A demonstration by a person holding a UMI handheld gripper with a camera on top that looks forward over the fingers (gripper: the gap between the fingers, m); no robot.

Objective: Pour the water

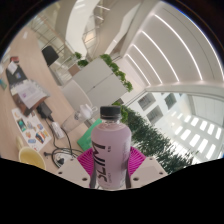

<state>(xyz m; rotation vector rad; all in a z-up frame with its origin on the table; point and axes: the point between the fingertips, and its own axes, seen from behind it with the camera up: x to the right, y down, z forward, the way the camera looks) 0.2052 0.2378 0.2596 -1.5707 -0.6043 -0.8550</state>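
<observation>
**Bottle held in the claw above an atrium**

Far off to the left, well below the claw, lies a table (25, 95) crowded with small items too tiny to identify. Nearer, on the same side, sits a pale yellow-green round object (32, 157), and next to it some white items that cannot be made out. Just left of the bottle, the pink pad of the left finger (88, 160) shows against the bottle's side.

The bottle (109, 150) stands upright in the middle, between the fingers of the claw (109, 168). It has a dark cap, a pale pinkish body and a label with dark lettering. The pads press against it on both sides, so the claw is closed on it, holding it off any surface.

To the right, the other pink pad (133, 157) meets the bottle. Beyond it spreads a bank of green plants (150, 132), and above and behind rise the white curved balconies (150, 50) of a tall indoor hall.
</observation>
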